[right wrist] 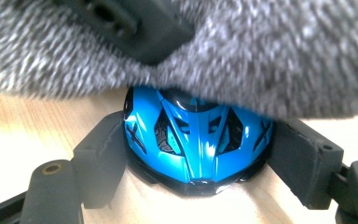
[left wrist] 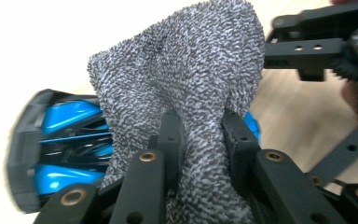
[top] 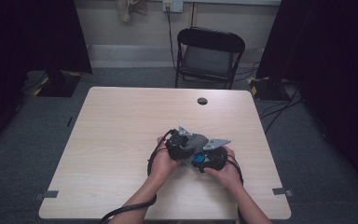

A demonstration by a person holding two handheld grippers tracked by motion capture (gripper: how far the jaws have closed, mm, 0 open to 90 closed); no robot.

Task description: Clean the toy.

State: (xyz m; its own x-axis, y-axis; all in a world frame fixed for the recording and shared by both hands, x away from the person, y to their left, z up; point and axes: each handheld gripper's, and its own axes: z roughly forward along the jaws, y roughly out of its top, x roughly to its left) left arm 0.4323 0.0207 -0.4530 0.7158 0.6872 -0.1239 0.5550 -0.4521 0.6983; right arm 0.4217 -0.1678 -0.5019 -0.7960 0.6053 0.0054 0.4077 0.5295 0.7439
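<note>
Pale wooden table under blue toy car

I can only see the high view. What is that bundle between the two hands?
Observer: The left gripper is shut on a grey cloth, bunched between its jaws.
Operator: And the blue speck?
Observer: It is a glossy blue and black toy car, resting on the table.
Operator: Is anything holding it?
Observer: The right gripper has a jaw against each side of it.
Operator: Where is the cloth then?
Observer: Draped over the car's far end.
</note>
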